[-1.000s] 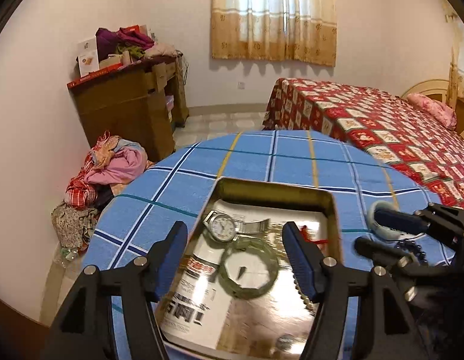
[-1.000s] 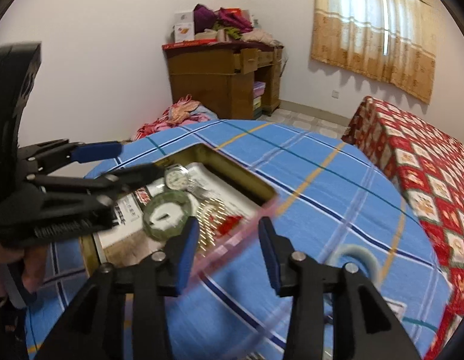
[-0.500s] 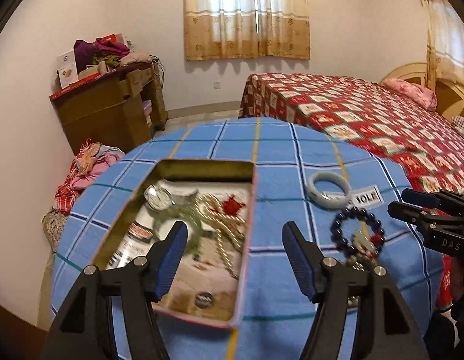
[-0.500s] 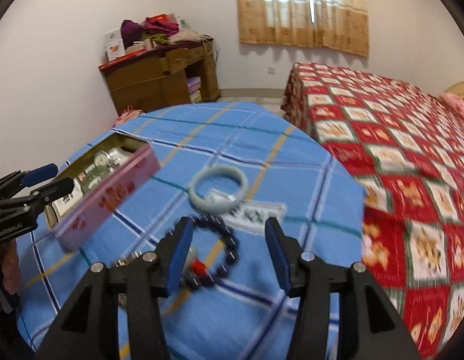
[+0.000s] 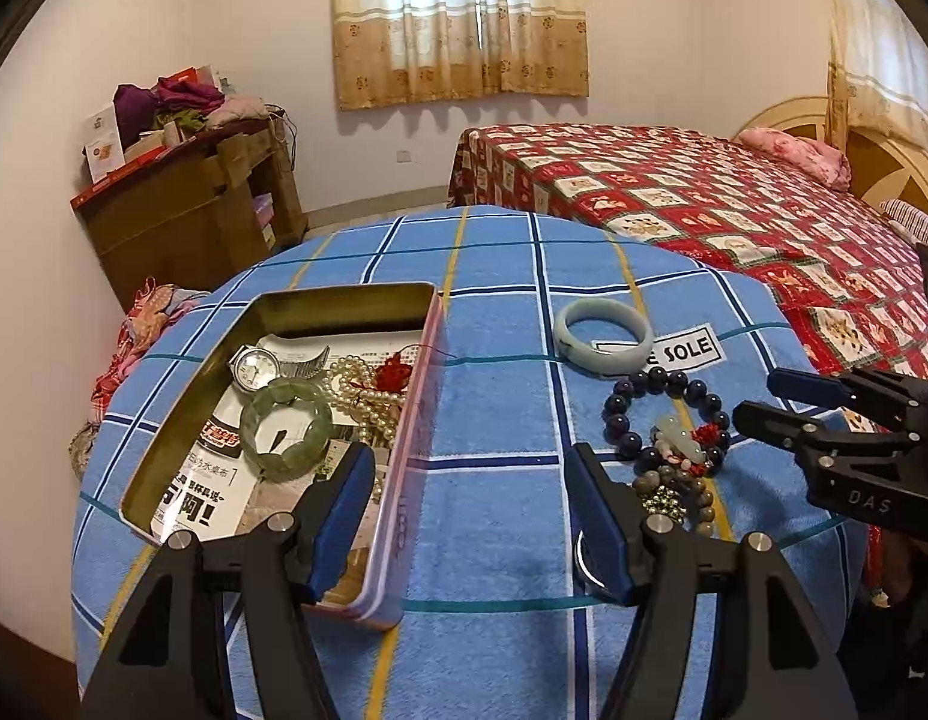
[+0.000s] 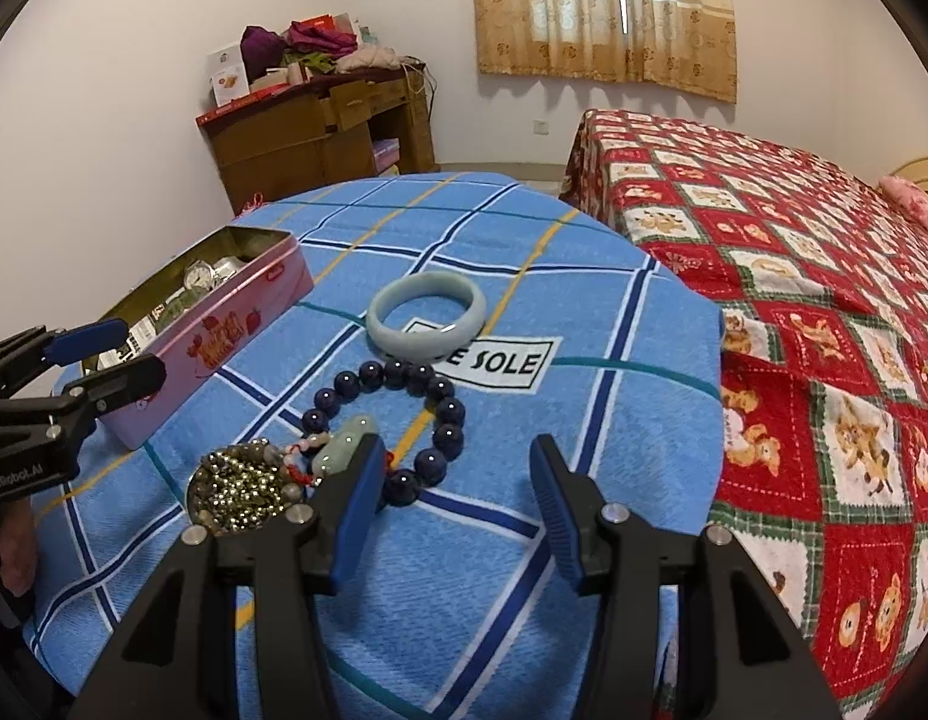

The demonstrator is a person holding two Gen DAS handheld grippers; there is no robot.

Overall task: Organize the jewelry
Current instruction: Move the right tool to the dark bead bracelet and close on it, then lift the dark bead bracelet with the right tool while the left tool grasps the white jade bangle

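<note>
tin: I see the pink tin [image 5: 404, 480] at 9 o'clock on the blue checked tablecloth [image 5: 494, 276], lid off, printed paper lining the bottom.
tin contents: wristwatch [image 5: 254, 365] at the tin's 12, green bangle [image 5: 287, 427] just below it, pearl strand [image 5: 362, 390] with a red tassel [image 5: 395, 369] at 3.
left gripper: my left gripper [image 5: 470, 510] hangs over the tin's right wall at 6 o'clock, jaws wide apart, nothing between them.
pale bangle: pale jade bangle [image 6: 427, 315] lies flat at 12 on the cloth, partly over a white label [image 6: 500, 363].
bead bracelet: dark bead bracelet [image 6: 446, 414] just below the bangle, jade charm [image 6: 344, 450] and red knot attached.
small bead pile: small bead pile [image 6: 245, 486] touches that bracelet at its 8.
right gripper: my right gripper [image 6: 458, 510] sits over the bracelet's lower edge, jaws just widened, parted, gripping nothing; left finger overlaps the charm in view.
bed: red patterned bed [image 6: 794, 276] at 3.
</note>
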